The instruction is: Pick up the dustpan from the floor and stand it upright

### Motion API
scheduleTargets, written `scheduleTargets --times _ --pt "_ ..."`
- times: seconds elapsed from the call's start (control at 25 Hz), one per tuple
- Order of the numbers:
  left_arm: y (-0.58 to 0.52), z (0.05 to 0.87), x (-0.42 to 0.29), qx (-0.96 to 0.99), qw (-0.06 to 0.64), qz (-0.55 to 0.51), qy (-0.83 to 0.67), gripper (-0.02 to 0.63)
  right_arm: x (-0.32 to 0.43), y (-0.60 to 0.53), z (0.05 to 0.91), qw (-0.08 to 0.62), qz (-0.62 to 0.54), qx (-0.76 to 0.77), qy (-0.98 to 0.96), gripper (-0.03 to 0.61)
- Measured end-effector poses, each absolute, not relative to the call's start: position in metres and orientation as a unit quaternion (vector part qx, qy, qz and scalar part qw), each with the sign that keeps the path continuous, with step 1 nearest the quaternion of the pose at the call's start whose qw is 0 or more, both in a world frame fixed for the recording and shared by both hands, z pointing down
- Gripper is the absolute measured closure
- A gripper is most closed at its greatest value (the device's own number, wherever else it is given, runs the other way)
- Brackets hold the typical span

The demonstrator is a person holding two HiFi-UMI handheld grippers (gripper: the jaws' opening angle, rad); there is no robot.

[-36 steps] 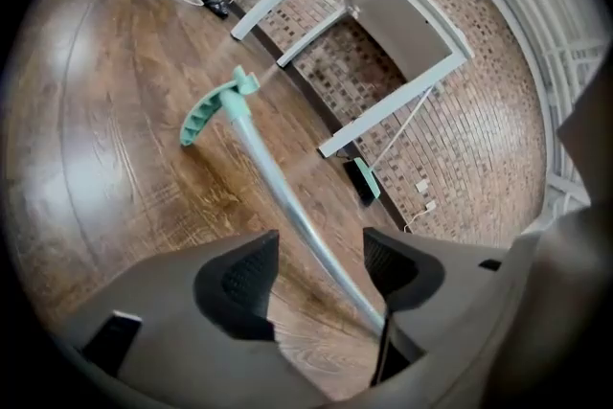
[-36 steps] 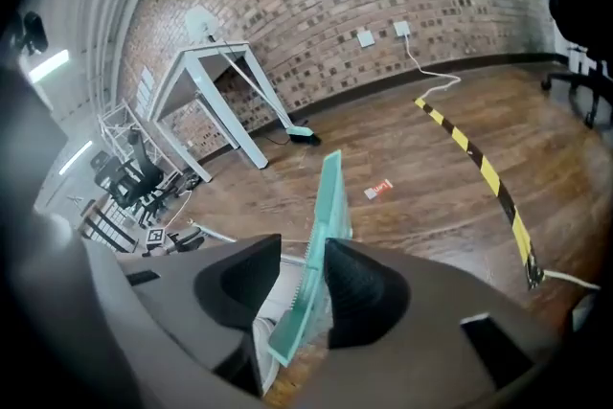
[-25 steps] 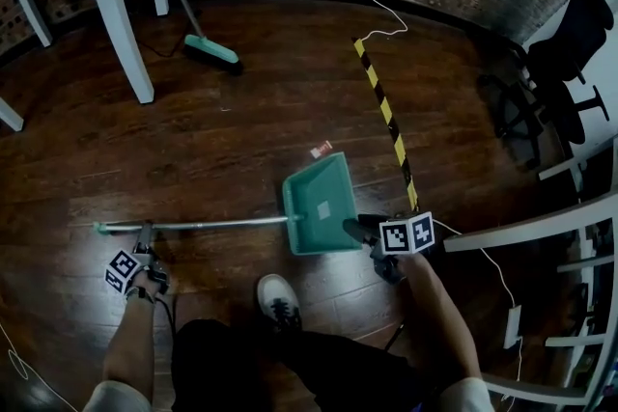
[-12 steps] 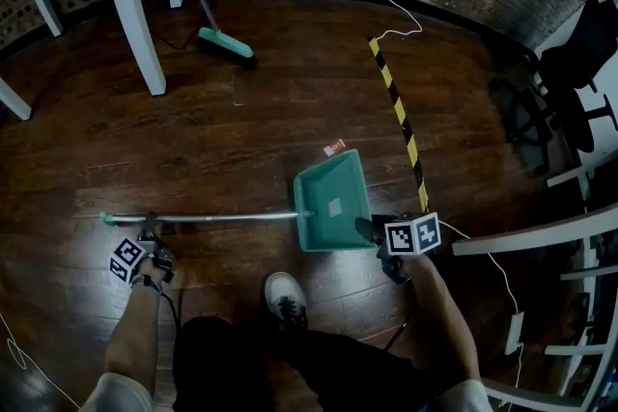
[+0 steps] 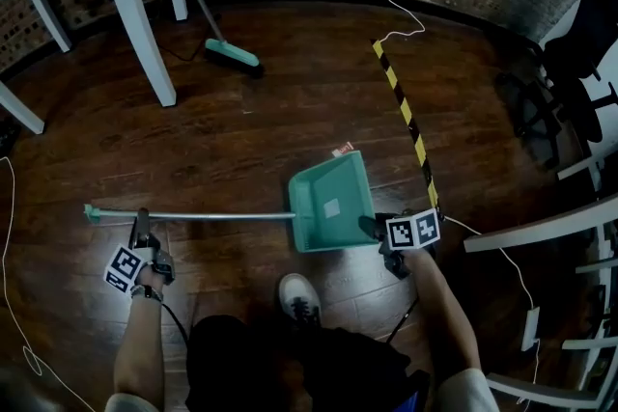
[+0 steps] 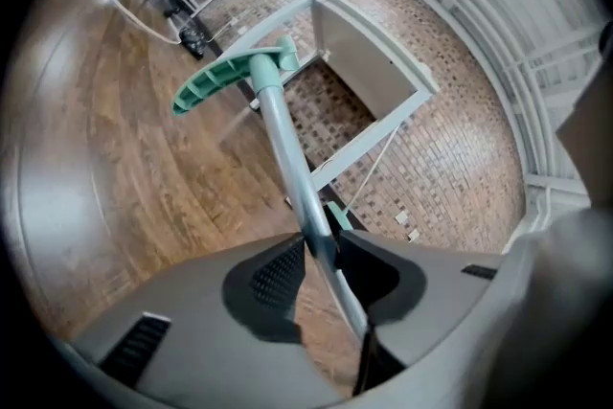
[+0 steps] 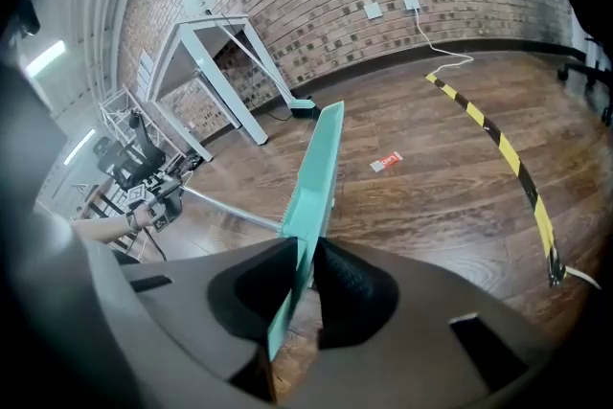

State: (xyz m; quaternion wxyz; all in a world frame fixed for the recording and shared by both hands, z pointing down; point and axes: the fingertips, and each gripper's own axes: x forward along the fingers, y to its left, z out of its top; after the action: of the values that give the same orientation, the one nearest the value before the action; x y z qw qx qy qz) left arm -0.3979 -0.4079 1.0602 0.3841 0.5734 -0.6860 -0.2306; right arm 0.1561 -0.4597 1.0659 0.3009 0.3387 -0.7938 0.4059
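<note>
**Raise the handle in an arc, with the scoop as the pivot**

We have the dustpan [image 5: 319, 217] lying on the wooden floor [image 5: 241, 130]. Its teal scoop [image 5: 338, 193] sits just beside the near end of the striped tape [image 5: 410, 125], and its metal handle [image 5: 212, 215] runs straight away from that tape.

The left gripper [image 5: 143, 223] has just been closing and pinches the handle near its teal end cap [image 6: 230, 77], the tube squeezed between the pads. The right gripper [image 5: 371, 227] has also just been closing. Its jaws stand nearly together on the scoop's thin side wall, on the tape side.

To do this well, we judge that the left should swing the handle end up and towards the tape. Meanwhile the right steadies the scoop and lets it roll onto its base. Both holds need to be firm, since the smooth tube may slip and the thin wall may flex. We keep the scoop off the tape and the red wrapper [image 5: 343, 150] by its far corner.
</note>
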Motion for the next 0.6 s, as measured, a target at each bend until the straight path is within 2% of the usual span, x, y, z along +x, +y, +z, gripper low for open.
scheduleTargets --times 0.36,0.48,0.6 --pt "-0.425 0.910 -0.421 0.646 0.240 -0.215 -0.692 0.512 0.103 -0.463 1.095 0.262 0.436 0.308 -0.804 0.541" --pt "-0.423 0.878 -0.423 0.640 0.228 -0.202 -0.706 0.517 0.085 -0.460 1.108 0.246 0.453 0.294 -0.805 0.535" --pt "-0.420 0.860 -0.423 0.622 0.229 -0.204 -0.720 0.520 0.071 -0.456 1.124 0.241 0.452 0.295 -0.806 0.495"
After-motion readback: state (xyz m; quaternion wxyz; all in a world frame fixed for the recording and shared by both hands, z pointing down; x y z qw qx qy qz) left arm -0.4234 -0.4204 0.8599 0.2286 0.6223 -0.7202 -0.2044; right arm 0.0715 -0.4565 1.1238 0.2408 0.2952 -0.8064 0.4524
